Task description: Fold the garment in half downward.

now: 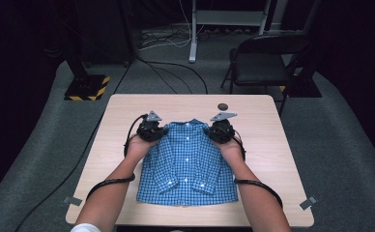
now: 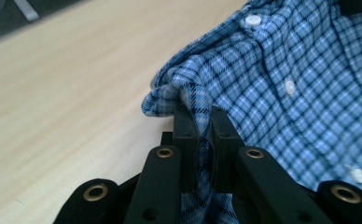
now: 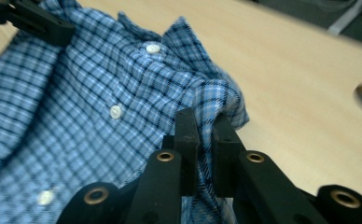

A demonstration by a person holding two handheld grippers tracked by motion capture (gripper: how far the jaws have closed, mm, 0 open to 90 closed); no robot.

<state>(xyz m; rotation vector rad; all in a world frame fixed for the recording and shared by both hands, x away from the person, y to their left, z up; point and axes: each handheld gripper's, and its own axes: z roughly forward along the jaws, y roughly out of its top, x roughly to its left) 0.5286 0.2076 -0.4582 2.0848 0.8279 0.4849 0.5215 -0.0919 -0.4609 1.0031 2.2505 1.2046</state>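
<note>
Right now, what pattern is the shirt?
Blue, white and dark check on the shirt, clearest in the left gripper view.

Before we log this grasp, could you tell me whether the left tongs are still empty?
No, the left tongs are shut on a fold of the shirt, with the cloth running down between the jaws.

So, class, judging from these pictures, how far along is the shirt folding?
Done: the blue checked shirt lies buttoned and face up on the table, sleeves folded across its front. In hand: the left gripper and right gripper each pinch a shoulder near the collar. Left, probably: folding the body over; no such fold shows yet.
</note>
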